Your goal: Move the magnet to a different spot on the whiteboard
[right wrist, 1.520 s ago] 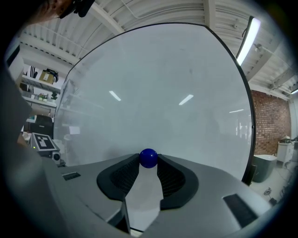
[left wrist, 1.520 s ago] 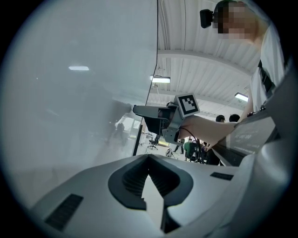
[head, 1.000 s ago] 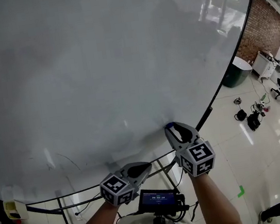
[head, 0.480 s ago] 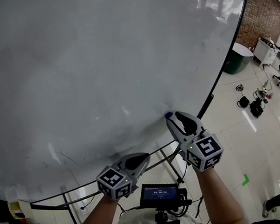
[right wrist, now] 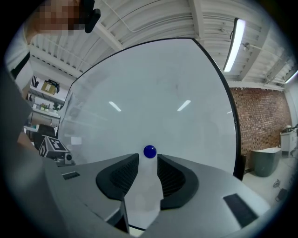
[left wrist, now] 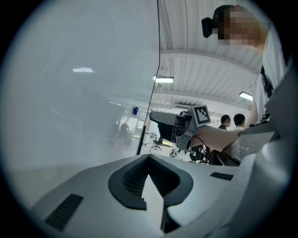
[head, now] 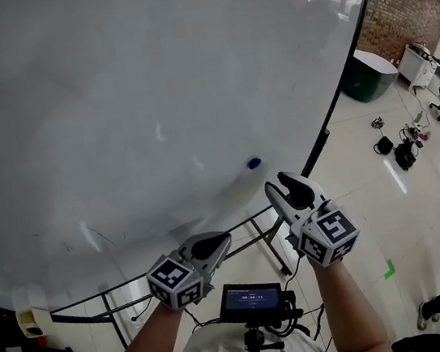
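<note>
A small round blue magnet sticks to the large whiteboard near its lower right edge. My right gripper hovers just below and to the right of the magnet, clear of the board. In the right gripper view the magnet sits just beyond the tips of the right gripper. That gripper is open: its jaws have just been opening, then eased in slightly, with nothing between them. My left gripper waits lower left, shut and empty. The left gripper view shows the magnet and the right gripper.
The board's black frame runs down the right side, with its metal stand below. A small screen on a tripod sits by my chest. On the tiled floor to the right are a dark green tub, bags and chairs. A brick wall stands behind.
The right gripper, earlier at the magnet against the board, has drawn back off the board and left the magnet stuck there. The left gripper has hardly moved.
</note>
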{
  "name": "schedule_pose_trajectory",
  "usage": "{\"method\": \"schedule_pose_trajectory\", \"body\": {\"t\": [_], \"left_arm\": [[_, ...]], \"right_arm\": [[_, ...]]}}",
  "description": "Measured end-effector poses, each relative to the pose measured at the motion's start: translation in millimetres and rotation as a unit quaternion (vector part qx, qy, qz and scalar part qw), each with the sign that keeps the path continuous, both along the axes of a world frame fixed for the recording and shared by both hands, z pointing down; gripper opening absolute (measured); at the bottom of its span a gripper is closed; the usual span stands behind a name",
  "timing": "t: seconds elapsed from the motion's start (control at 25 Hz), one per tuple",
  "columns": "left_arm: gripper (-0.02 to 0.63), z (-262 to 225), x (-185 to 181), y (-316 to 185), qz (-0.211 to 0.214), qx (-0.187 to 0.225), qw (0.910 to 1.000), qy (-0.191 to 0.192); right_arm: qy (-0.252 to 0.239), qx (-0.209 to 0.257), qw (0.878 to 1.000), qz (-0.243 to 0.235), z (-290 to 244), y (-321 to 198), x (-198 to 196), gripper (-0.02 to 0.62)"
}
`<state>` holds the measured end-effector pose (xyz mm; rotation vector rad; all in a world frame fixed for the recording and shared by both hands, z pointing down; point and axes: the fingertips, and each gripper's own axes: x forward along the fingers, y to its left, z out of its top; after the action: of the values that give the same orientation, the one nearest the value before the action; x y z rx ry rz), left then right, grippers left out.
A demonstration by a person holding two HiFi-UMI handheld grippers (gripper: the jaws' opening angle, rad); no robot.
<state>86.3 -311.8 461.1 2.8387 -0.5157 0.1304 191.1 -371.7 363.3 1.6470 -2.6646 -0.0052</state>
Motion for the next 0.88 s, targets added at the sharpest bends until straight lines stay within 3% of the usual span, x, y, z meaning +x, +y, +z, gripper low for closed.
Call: {"method": "schedule_pose_trajectory", "body": {"t": [0.24,0.56,0.88], "left_arm": [[0.008,-3.7,9.5,33.1,-0.014,0.002,0.9999,-0.01],[0.008,2.3,29.5,78.0,-0.039,-0.002,0.9992,-0.008],[0.008,11.1,39.6,138.1,-0.067,-0.01,0.9973,-0.027]], "right_arm": [[-0.026,-0.011,1.0,-0.002,6.3,42.8,24.7,0.11],[-0.037,-0.042,0.998,-0.011,35.2,114.1,66.7,0.109],[-0.065,-0.07,0.994,-0.058,73.3,194.4,85.9,0.107]]}}
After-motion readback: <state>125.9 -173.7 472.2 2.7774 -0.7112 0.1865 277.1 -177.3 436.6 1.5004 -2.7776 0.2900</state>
